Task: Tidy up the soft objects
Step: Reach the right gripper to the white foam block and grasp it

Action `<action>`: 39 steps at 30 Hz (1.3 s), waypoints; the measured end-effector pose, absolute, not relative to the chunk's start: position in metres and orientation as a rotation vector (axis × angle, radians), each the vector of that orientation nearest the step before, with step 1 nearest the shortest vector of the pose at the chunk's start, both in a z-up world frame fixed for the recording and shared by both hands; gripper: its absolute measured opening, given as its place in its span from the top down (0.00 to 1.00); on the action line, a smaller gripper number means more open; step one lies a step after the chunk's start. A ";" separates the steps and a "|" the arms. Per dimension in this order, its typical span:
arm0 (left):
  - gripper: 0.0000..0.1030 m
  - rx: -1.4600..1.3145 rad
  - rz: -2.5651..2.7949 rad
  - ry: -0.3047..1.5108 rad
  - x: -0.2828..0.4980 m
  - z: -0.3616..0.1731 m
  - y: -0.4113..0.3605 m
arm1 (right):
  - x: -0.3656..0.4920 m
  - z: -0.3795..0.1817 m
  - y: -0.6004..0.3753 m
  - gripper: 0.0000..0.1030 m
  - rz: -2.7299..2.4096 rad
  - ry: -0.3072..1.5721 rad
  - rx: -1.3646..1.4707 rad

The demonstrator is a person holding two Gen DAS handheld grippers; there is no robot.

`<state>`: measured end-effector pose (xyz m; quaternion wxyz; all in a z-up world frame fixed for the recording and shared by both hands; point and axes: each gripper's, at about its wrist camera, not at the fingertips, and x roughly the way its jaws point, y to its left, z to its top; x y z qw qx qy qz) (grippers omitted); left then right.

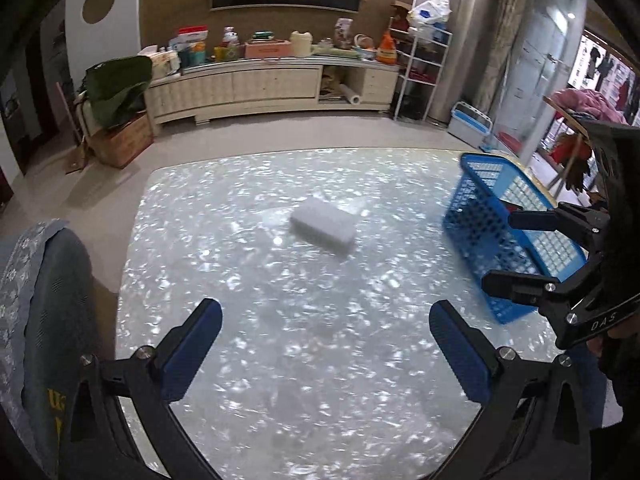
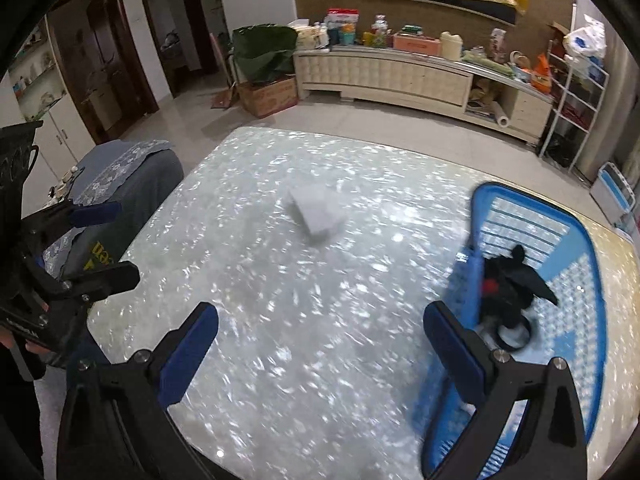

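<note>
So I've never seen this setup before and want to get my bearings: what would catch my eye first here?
Probably the white sponge block, lying alone near the middle of the glittery table. Next, the blue basket at the table's right side, with a black soft toy already inside. Both the left gripper and right gripper are open and empty.

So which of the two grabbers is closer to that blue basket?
The right one. The right gripper hangs open at the blue basket's near edge, one finger overlapping its wall. The left gripper is open over the table, farther left, facing the white sponge.
</note>
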<state>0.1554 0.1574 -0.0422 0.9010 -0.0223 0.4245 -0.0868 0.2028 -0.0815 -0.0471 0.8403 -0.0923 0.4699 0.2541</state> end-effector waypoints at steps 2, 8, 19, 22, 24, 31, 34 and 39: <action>0.00 -0.056 -0.161 0.879 0.160 -0.046 0.167 | 0.209 -0.051 -0.066 0.00 0.560 1.000 -0.216; 0.00 -0.107 -0.090 0.903 0.178 -0.061 0.196 | 0.229 -0.057 -0.031 0.00 0.602 0.986 -0.263; 0.00 -0.141 -0.013 0.981 0.226 -0.093 0.215 | 0.288 -0.090 0.014 0.00 0.627 1.049 -0.409; 0.00 -0.147 -0.003 0.988 0.239 -0.102 0.215 | 0.303 -0.101 0.022 0.00 0.605 1.062 -0.470; 0.00 -0.142 0.017 1.000 0.247 -0.110 0.214 | 0.311 -0.110 0.027 0.00 0.604 1.072 -0.504; 0.00 -0.137 0.044 1.052 0.265 -0.135 0.210 | 0.324 -0.138 0.043 0.00 0.623 1.116 -0.565; 0.00 -0.119 0.061 1.059 0.270 -0.141 0.210 | 0.335 -0.151 0.046 0.00 0.626 1.153 -0.549; 0.00 -0.107 0.065 1.072 0.279 -0.152 0.216 | 0.344 -0.165 0.055 0.00 0.625 1.159 -0.589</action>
